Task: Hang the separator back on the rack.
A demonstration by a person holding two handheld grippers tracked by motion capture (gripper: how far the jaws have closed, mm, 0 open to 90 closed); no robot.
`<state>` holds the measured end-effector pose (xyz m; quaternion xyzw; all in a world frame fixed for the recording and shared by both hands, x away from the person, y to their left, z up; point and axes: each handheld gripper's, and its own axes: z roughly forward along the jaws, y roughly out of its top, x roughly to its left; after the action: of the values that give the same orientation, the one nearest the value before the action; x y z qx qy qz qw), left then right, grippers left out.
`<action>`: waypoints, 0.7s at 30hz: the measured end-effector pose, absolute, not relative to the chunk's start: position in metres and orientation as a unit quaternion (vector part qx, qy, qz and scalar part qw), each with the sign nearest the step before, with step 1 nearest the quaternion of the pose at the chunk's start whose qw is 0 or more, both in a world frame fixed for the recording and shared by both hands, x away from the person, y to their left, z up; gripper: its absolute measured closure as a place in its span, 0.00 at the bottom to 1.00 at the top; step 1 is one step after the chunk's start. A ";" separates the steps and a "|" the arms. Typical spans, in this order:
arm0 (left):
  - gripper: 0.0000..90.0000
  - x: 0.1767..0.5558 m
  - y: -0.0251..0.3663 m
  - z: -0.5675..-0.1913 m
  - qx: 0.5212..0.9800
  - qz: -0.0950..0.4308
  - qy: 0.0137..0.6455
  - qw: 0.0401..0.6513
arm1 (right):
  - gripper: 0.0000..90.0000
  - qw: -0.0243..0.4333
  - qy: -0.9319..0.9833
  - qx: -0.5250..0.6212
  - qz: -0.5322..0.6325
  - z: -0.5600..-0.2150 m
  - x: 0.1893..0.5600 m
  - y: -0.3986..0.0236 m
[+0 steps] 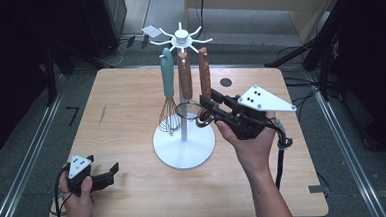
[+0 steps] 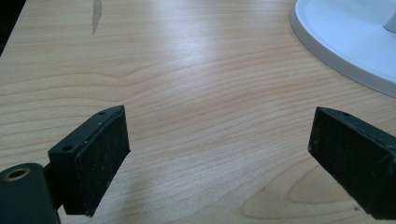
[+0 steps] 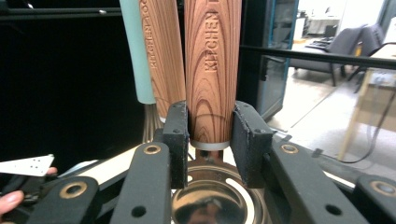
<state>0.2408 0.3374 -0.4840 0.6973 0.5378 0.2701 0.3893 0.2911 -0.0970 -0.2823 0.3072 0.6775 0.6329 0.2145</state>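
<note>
- Jaws of right gripper (image 3: 211, 140) clamped the wood-handled utensil (image 3: 212, 65) low on its handle, centre frame; lift straight off the rack (image 1: 180, 38).
- Left gripper (image 2: 219, 158) jaws stood apart over bare bench (image 2: 187, 70).

A teal-handled whisk (image 1: 168, 89) and a second wood-handled utensil (image 1: 185, 76) hang from the white stand (image 1: 184, 148) at the table's (image 1: 125, 92) middle, a dark round spot (image 1: 225, 82) lies beyond the stand to its right, and grey floor (image 1: 27, 132) surrounds it.
</note>
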 end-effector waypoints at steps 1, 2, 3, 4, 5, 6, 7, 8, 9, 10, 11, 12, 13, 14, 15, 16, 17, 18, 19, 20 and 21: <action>0.06 0.241 0.337 -0.484 0.697 0.270 0.538 0.389 | 0.72 0.214 0.677 0.306 0.633 -0.283 0.291 -0.097; 0.06 0.241 0.337 -0.484 0.697 0.270 0.538 0.389 | 0.69 0.215 0.678 0.305 0.633 -0.283 0.291 -0.097; 0.06 0.241 0.337 -0.484 0.697 0.271 0.538 0.389 | 0.67 0.218 0.678 0.303 0.633 -0.283 0.291 -0.097; 0.06 0.241 0.337 -0.484 0.697 0.270 0.538 0.389 | 0.66 0.219 0.680 0.302 0.632 -0.283 0.291 -0.097; 0.06 0.241 0.337 -0.484 0.697 0.271 0.538 0.390 | 0.65 0.220 0.680 0.302 0.631 -0.284 0.290 -0.097; 0.06 0.241 0.337 -0.484 0.698 0.271 0.538 0.389 | 0.64 0.225 0.679 0.302 0.631 -0.284 0.290 -0.097; 0.06 0.241 0.337 -0.484 0.697 0.271 0.538 0.389 | 0.62 0.224 0.678 0.303 0.631 -0.285 0.289 -0.097; 0.06 0.241 0.337 -0.484 0.698 0.270 0.538 0.389 | 0.61 0.227 0.678 0.301 0.631 -0.286 0.290 -0.097; 0.06 0.241 0.337 -0.484 0.698 0.270 0.538 0.389 | 0.59 0.224 0.678 0.304 0.630 -0.287 0.289 -0.098; 0.06 0.241 0.337 -0.484 0.698 0.270 0.538 0.389 | 0.58 0.226 0.678 0.305 0.630 -0.289 0.289 -0.098; 0.06 0.241 0.337 -0.484 0.698 0.269 0.538 0.388 | 0.56 0.230 0.677 0.306 0.629 -0.290 0.289 -0.099; 0.06 0.241 0.337 -0.484 0.699 0.269 0.538 0.387 | 0.55 0.232 0.676 0.309 0.628 -0.292 0.289 -0.099; 0.06 0.242 0.337 -0.484 0.700 0.269 0.538 0.386 | 0.53 0.234 0.675 0.310 0.627 -0.294 0.289 -0.100; 0.06 0.242 0.337 -0.484 0.699 0.268 0.538 0.388 | 0.51 0.236 0.676 0.311 0.625 -0.296 0.289 -0.100; 0.06 0.243 0.337 -0.484 0.698 0.269 0.538 0.388 | 0.49 0.240 0.675 0.313 0.623 -0.299 0.288 -0.101; 0.06 0.243 0.336 -0.484 0.698 0.269 0.539 0.387 | 0.45 0.241 0.675 0.316 0.622 -0.301 0.288 -0.101; 0.06 0.244 0.336 -0.484 0.698 0.270 0.540 0.386 | 0.41 0.240 0.675 0.318 0.620 -0.303 0.288 -0.101; 0.06 0.244 0.336 -0.484 0.699 0.269 0.540 0.384 | 0.38 0.237 0.677 0.322 0.618 -0.305 0.288 -0.102; 0.06 0.244 0.336 -0.484 0.698 0.268 0.542 0.384 | 0.35 0.236 0.679 0.321 0.617 -0.307 0.288 -0.102; 0.06 0.244 0.336 -0.484 0.698 0.269 0.542 0.383 | 0.32 0.232 0.681 0.321 0.616 -0.309 0.287 -0.102; 0.06 0.244 0.336 -0.484 0.697 0.270 0.543 0.384 | 0.27 0.233 0.683 0.320 0.614 -0.312 0.287 -0.102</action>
<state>0.2439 0.3359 -0.4841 0.6965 0.5425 0.2705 0.3839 0.2870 -0.1023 -0.3117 0.3204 0.6828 0.6140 0.2327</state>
